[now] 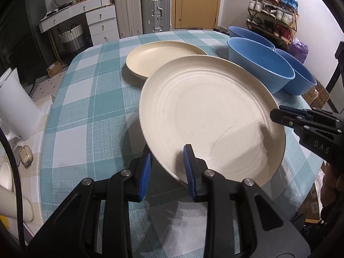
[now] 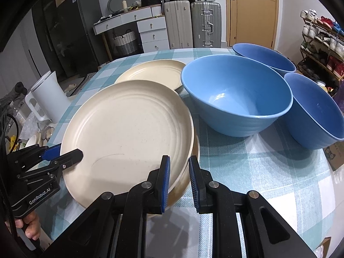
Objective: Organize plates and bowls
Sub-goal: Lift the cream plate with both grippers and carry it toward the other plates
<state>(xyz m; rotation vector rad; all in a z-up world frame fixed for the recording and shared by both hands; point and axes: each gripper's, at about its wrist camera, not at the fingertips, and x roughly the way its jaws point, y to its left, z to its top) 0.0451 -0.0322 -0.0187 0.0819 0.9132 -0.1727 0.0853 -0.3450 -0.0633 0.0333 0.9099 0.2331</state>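
Observation:
A cream plate [image 1: 206, 116] is held tilted above the checked table, gripped at two rims. My left gripper [image 1: 167, 163] is shut on its near-left rim; it shows in the right wrist view [image 2: 62, 152]. My right gripper [image 2: 179, 180] is shut on the rim of the plate [image 2: 129, 133]; it shows at the right of the left wrist view [image 1: 277, 114]. Another cream plate's edge [image 2: 185, 180] shows directly beneath. A further cream plate [image 1: 163, 58] lies farther back [image 2: 150, 73]. Three blue bowls [image 2: 234, 94] [image 2: 264, 58] [image 2: 316, 111] stand at the right.
The table [image 1: 90, 99] has a teal checked cloth; its left edge drops to a white kettle [image 1: 15, 105]. A dresser, suitcases [image 1: 154, 10] and a door stand behind. A shoe rack [image 1: 273, 15] is at the far right.

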